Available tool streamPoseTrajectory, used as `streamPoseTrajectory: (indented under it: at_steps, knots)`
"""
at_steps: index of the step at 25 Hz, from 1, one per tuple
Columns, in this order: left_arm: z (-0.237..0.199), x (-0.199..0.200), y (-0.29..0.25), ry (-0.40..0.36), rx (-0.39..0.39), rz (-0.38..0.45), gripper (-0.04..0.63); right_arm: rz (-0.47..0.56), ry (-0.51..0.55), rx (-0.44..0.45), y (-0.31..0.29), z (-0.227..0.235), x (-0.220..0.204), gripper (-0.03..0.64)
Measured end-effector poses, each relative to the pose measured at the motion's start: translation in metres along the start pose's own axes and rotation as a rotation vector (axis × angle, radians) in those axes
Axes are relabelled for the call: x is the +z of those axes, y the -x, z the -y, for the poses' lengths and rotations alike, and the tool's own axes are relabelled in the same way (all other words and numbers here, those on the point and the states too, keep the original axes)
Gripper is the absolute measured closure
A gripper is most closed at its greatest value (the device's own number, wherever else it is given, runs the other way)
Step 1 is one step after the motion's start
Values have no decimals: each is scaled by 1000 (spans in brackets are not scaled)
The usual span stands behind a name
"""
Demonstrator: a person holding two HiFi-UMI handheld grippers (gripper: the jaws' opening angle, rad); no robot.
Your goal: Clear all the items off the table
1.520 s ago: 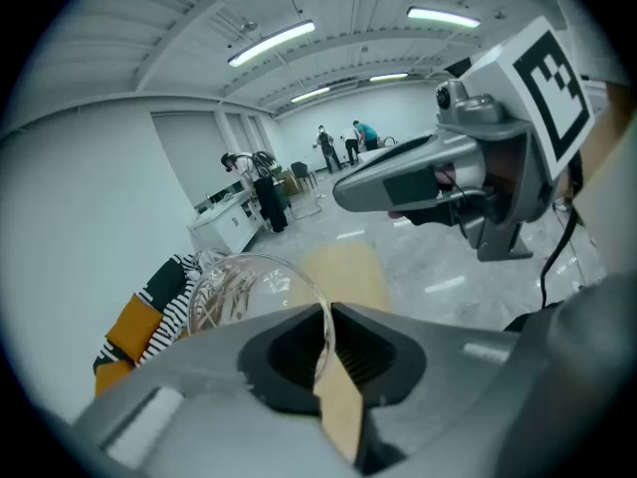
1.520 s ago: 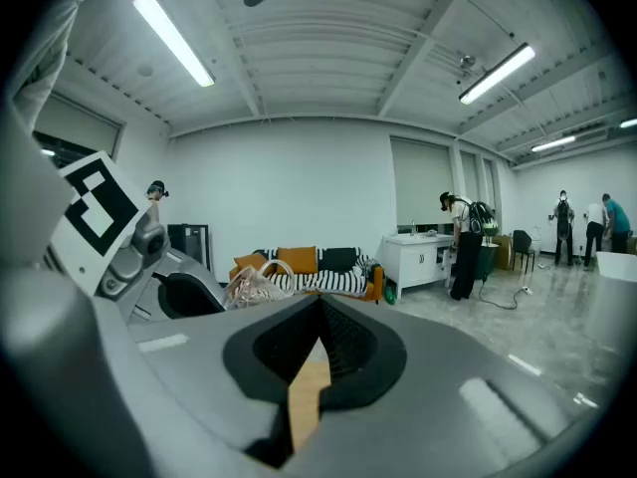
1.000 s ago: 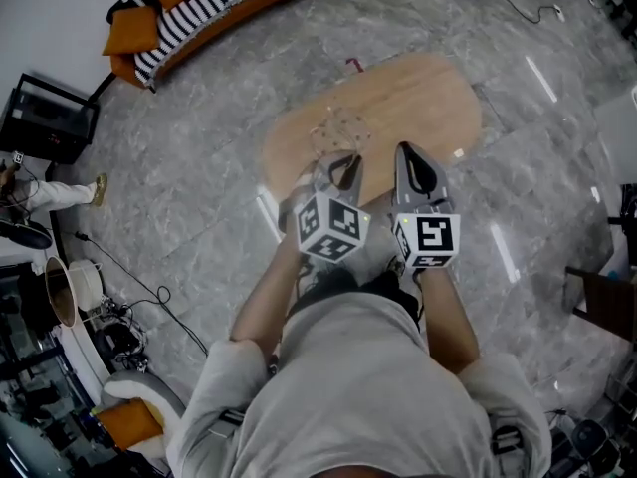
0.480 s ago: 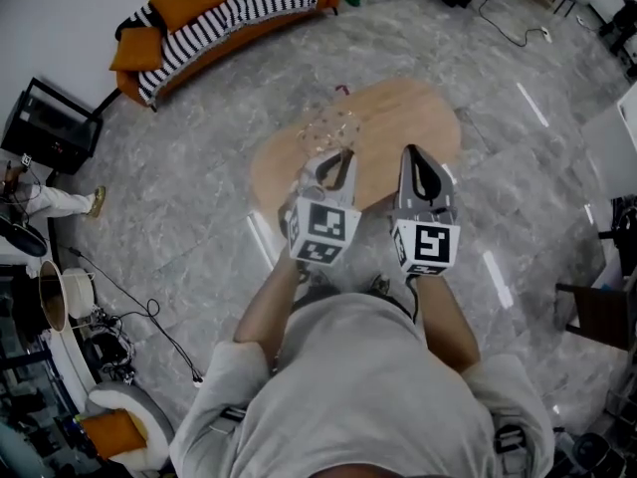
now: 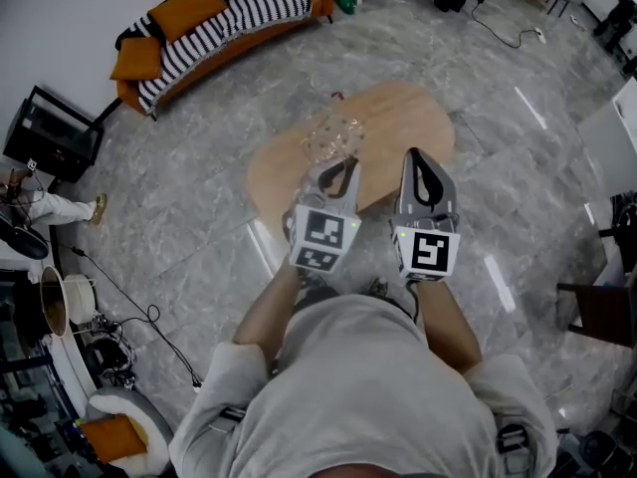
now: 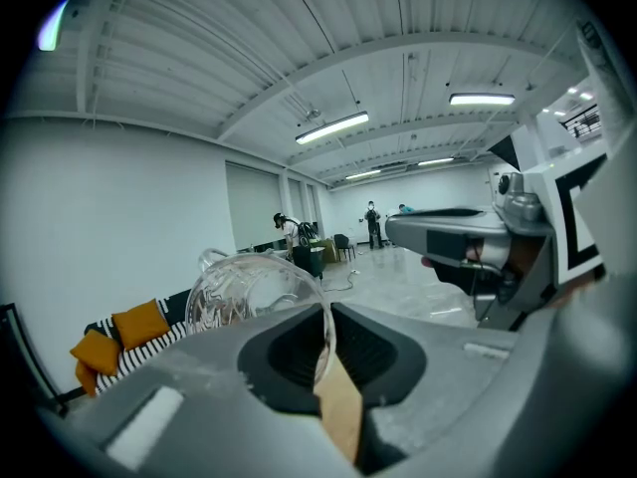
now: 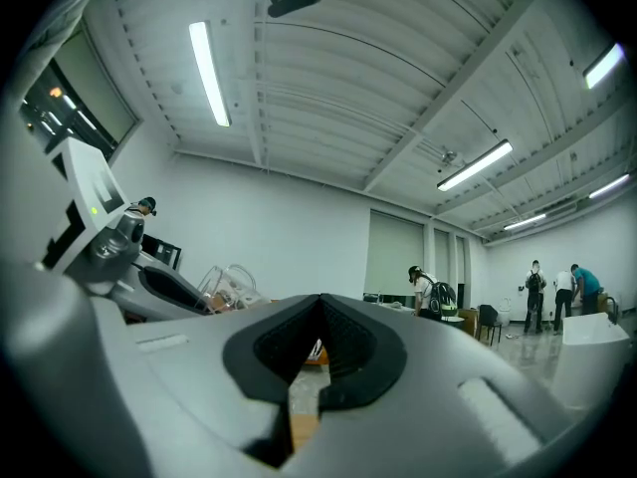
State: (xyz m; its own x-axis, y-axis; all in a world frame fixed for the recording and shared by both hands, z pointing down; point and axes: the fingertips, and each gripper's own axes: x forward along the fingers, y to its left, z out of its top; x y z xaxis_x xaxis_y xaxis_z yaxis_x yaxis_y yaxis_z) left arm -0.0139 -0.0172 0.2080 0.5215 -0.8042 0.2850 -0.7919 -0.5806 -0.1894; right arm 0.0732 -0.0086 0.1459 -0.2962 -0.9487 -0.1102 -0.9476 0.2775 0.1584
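A clear glass mug (image 5: 333, 139) hangs over the near part of the oval wooden table (image 5: 398, 118). My left gripper (image 5: 336, 162) is shut on the mug's rim. In the left gripper view the mug (image 6: 254, 289) rises to the left of the jaws, and its thin wall is pinched at the left gripper (image 6: 324, 329). Beside it on the right, my right gripper (image 5: 412, 155) is shut with nothing between its jaws. In its own view the right gripper (image 7: 318, 349) shows its pads meeting, and the mug (image 7: 227, 283) is at the far left.
An orange sofa (image 5: 219, 18) with a striped blanket stands at the far left of the grey marble floor. A black screen on a stand (image 5: 50, 127) and cables lie at the left. A dark chair (image 5: 597, 312) is at the right. People stand far off in the room.
The table has drawn smaller and further up the head view, as the head camera rose or backed off. Both grippers keep their places side by side, the left still holding the mug.
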Motion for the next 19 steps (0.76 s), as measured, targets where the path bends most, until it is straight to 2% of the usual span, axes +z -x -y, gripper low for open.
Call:
streamPoseTrajectory:
  at_steps: [19]
  knots:
    - [31,9,-1,15,-27,-3,551,11,-10,9,19,16,3,611]
